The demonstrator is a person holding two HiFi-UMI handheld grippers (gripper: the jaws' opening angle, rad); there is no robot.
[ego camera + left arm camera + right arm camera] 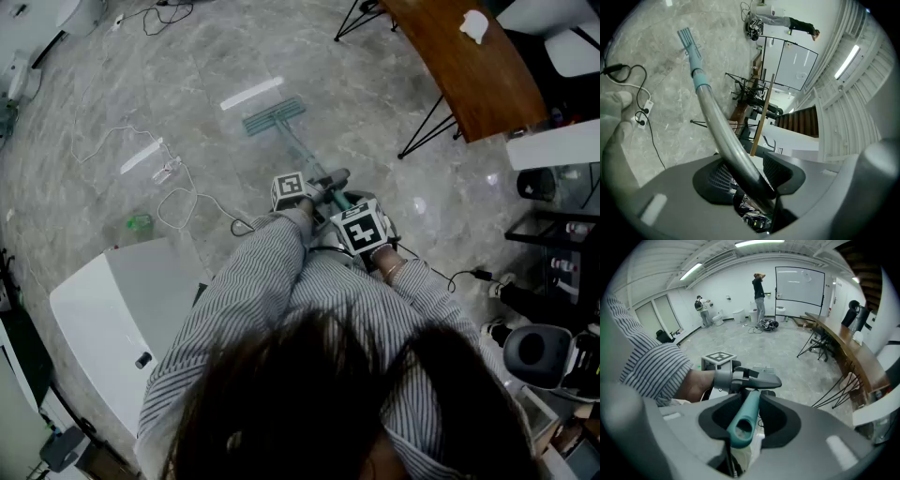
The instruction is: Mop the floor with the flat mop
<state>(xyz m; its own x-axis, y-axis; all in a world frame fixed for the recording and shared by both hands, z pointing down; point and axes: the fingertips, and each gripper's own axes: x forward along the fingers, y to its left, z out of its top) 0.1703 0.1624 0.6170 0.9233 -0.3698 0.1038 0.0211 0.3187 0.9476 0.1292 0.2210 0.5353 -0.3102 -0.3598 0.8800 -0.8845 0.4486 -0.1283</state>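
In the head view, your teal-headed flat mop lies with its head flat on the grey marbled floor, well ahead of you. Its long pole slants back to your hands. Your left tool grips the pole further toward the head. Your right tool sits just behind it, nearer your striped sleeves. A white cable loops on the floor to the left. A curved brown wooden worktop stands at upper right.

In the left gripper view, your left tool is clamped across the silver pole, both jaws pressing its sides. The mop head rests on the floor at the pole's far end.

In the right gripper view, your right tool is closed around the teal end grip of the pole. The left tool holds the pole just beyond it.
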